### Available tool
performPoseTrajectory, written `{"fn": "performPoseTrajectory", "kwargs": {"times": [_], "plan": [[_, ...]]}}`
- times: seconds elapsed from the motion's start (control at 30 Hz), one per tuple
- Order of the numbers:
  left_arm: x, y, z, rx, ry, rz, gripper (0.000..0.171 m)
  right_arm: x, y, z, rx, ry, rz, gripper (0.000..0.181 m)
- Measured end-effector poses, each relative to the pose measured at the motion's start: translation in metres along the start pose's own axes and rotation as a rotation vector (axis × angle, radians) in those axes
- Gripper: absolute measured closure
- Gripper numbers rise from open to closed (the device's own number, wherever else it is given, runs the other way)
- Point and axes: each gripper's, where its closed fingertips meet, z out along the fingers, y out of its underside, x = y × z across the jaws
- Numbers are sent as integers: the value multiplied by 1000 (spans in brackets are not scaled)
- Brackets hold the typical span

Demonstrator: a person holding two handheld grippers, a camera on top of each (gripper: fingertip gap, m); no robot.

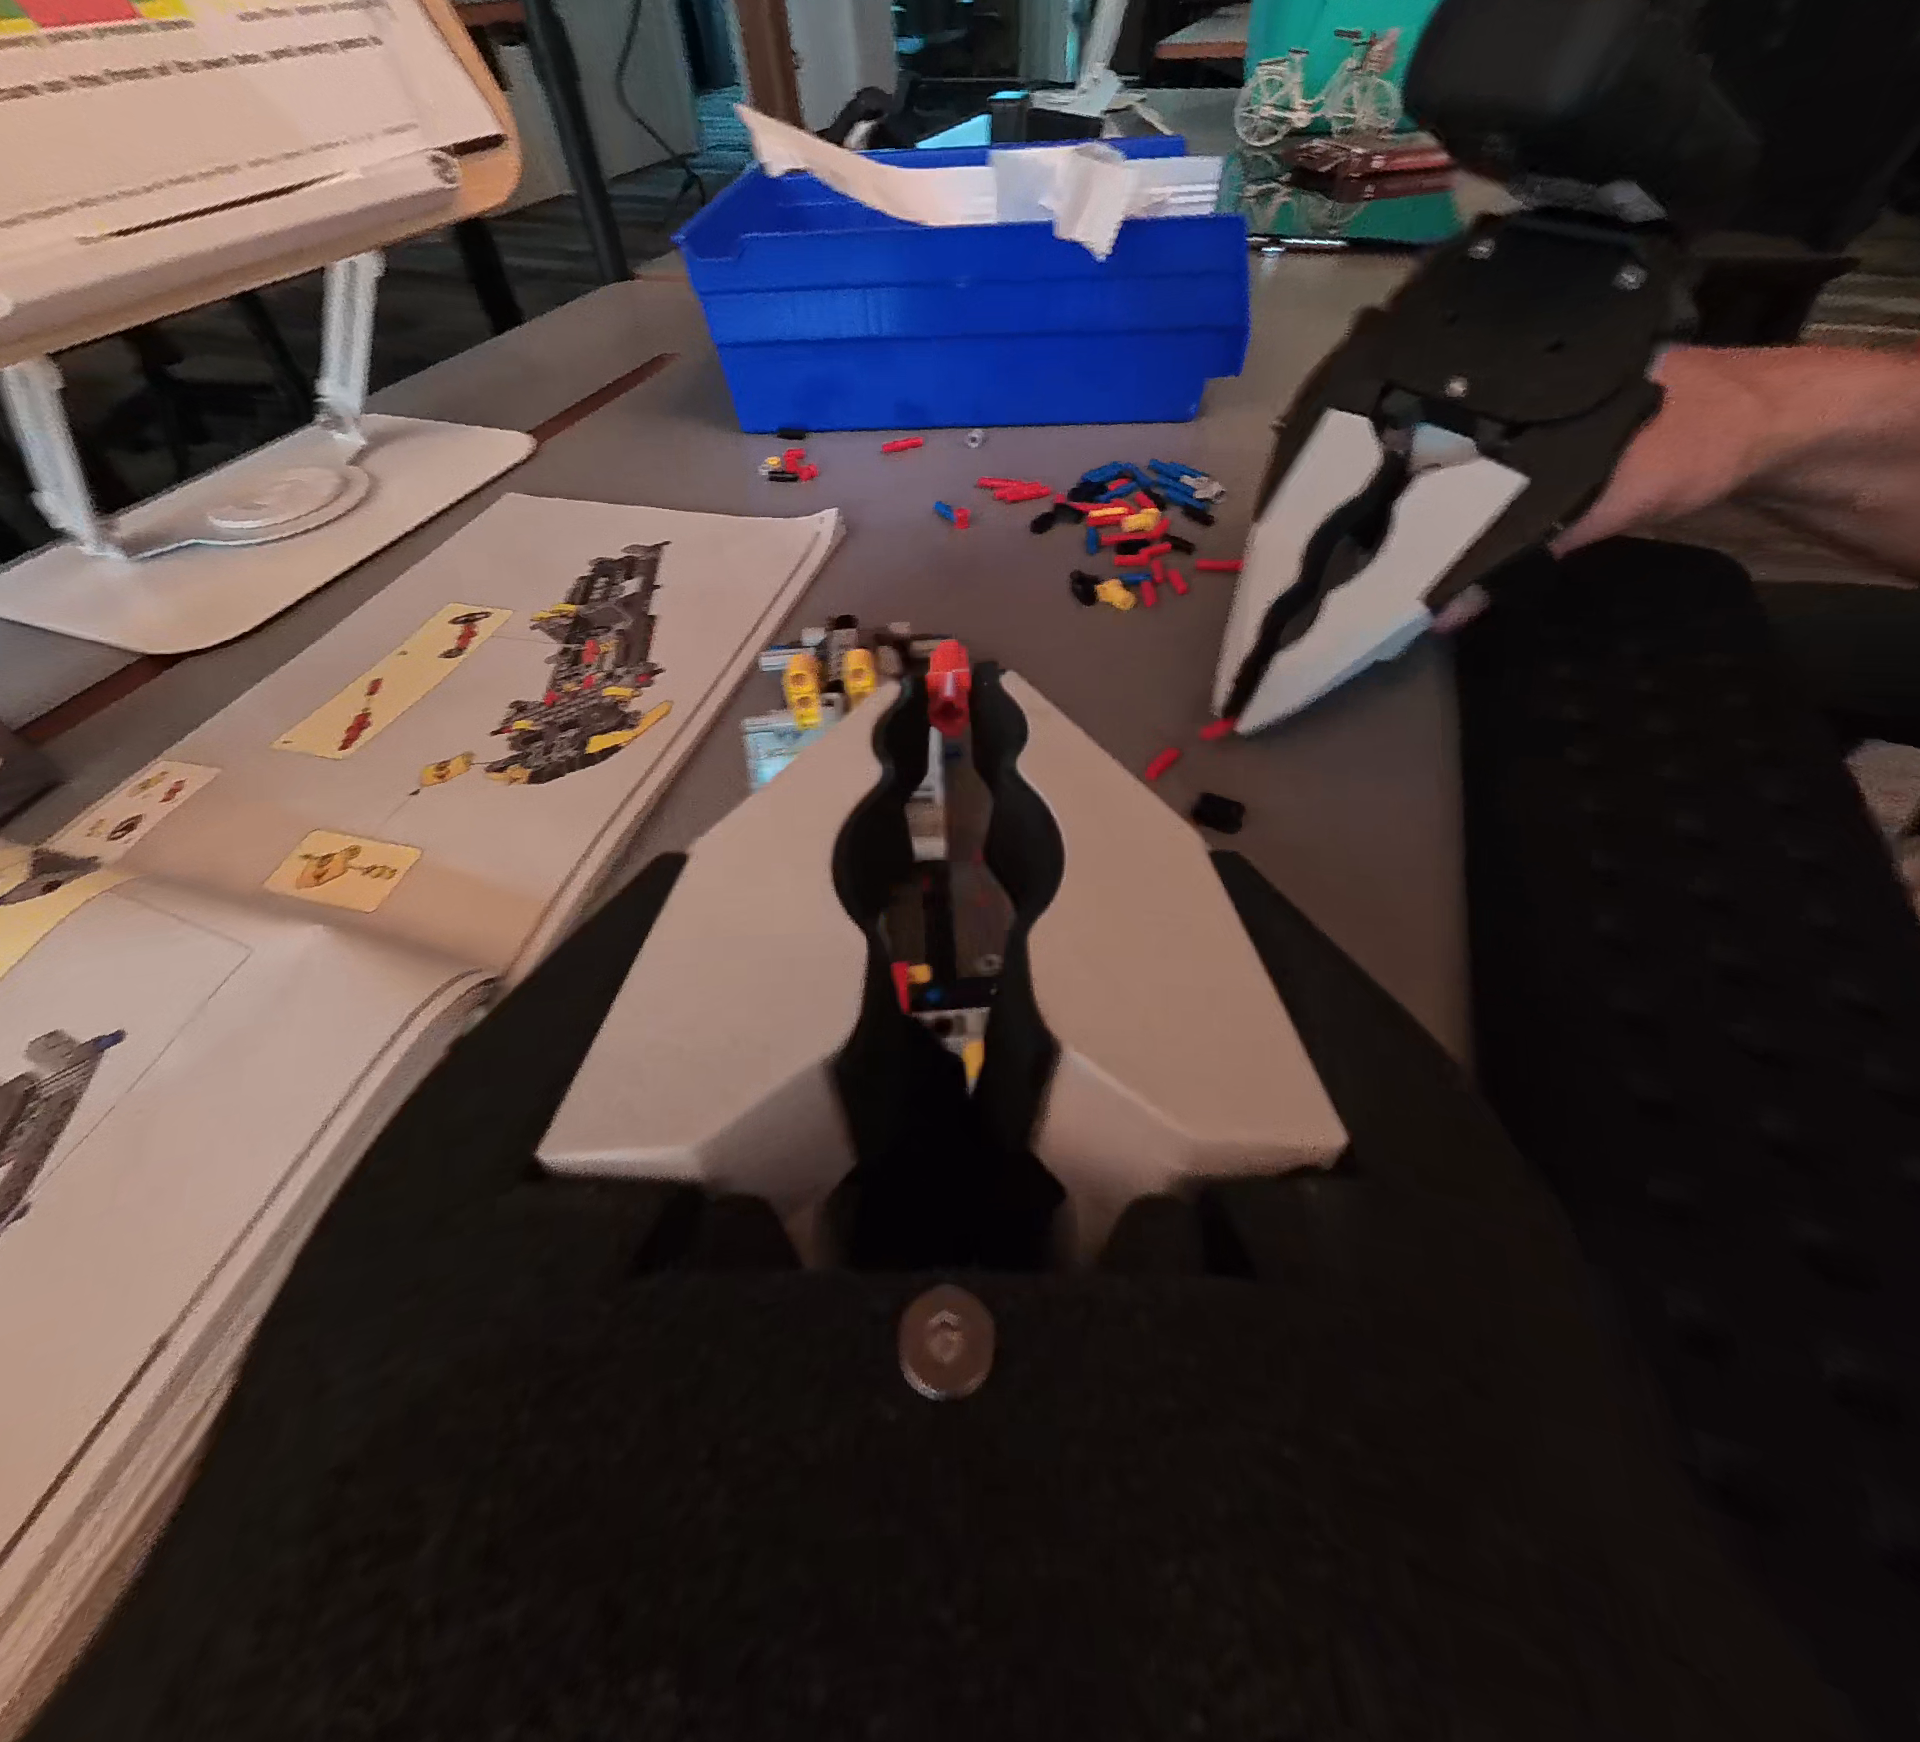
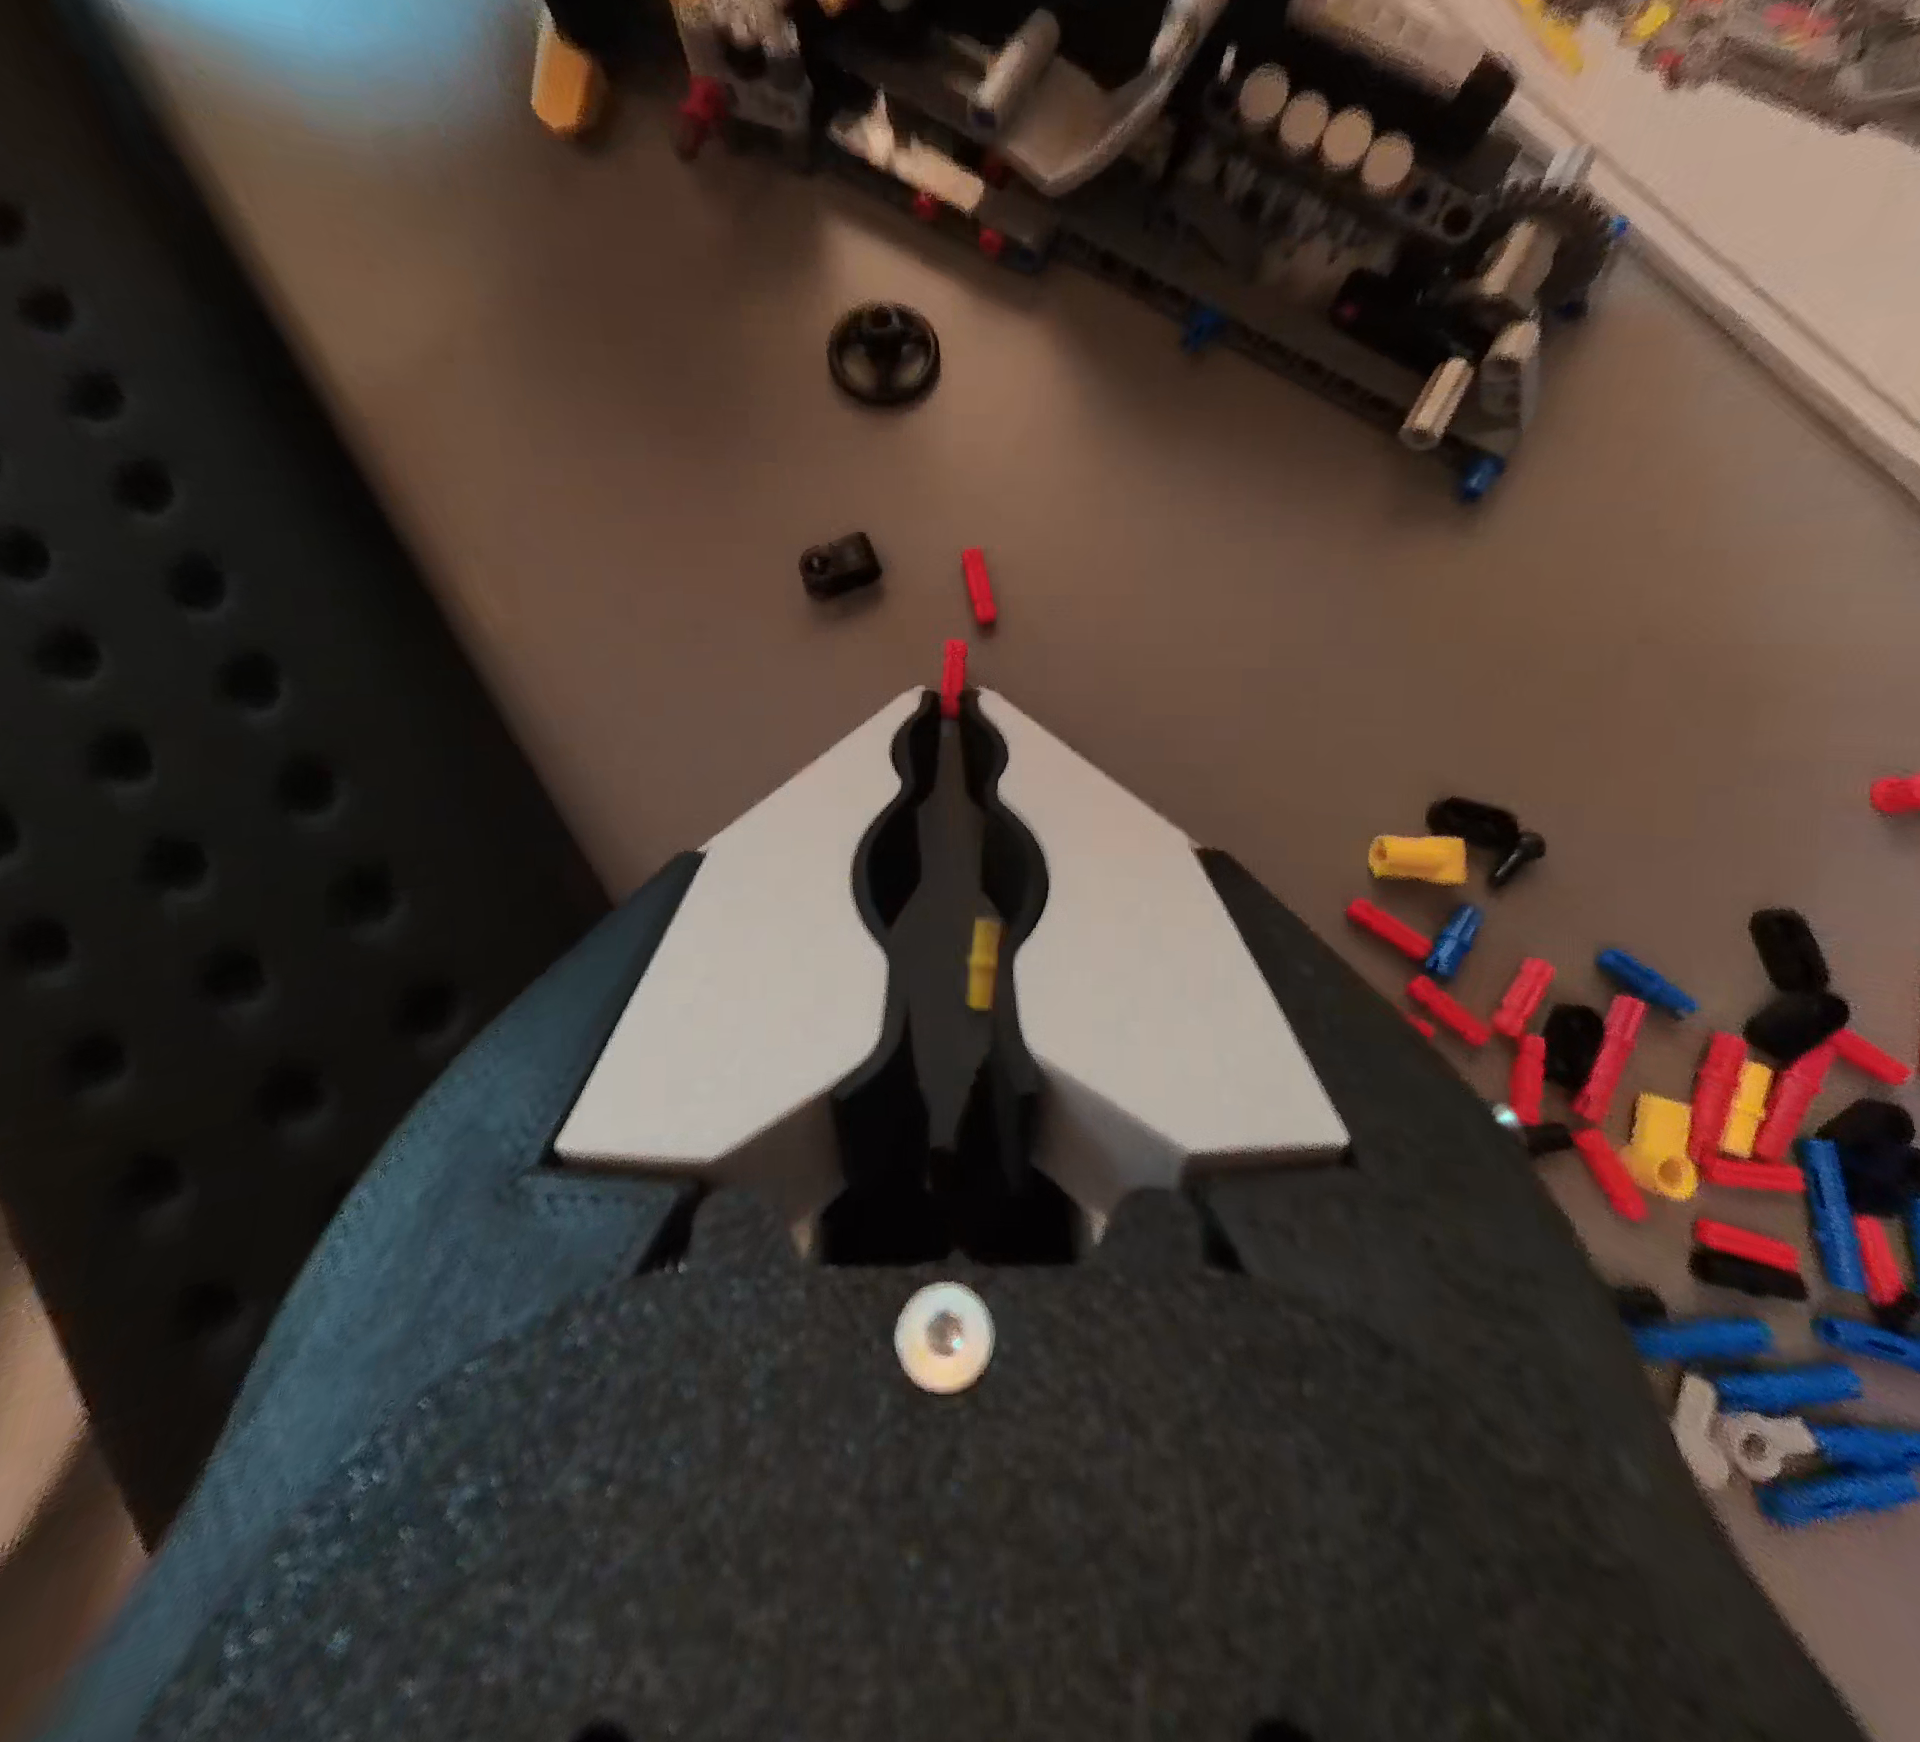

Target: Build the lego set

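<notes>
**Both grippers pinching red pieces over the table**

Your right gripper (image 2: 951, 700) has its jaws nearly together on a small red pin (image 2: 954, 662), tips down at the table (image 2: 1195, 653). A second red pin (image 2: 978, 586) and a black connector (image 2: 840, 564) lie just beyond. Your left gripper (image 1: 948, 690) is clamped narrowly on a red piece (image 1: 947, 684) above the half-built Lego model (image 2: 1091, 82), beside the open instruction book (image 1: 499, 705). The loose pin pile (image 1: 1132, 529) lies near the blue bin (image 1: 966, 310).
</notes>
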Motion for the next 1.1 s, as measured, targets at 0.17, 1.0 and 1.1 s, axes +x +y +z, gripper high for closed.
{"fn": "performPoseTrajectory", "kwargs": {"times": [0.17,1.0,1.1], "plan": [[36,-7,-3,30,244,-117,166,-20,-79,-31,406,-49,-141,179],[50,-14,-10,76,401,-200,166,-40,-125,-28,261,223,-868,179],[49,-14,-11,77,398,-200,166,-39,-128,-30,276,232,-860,178]]}}
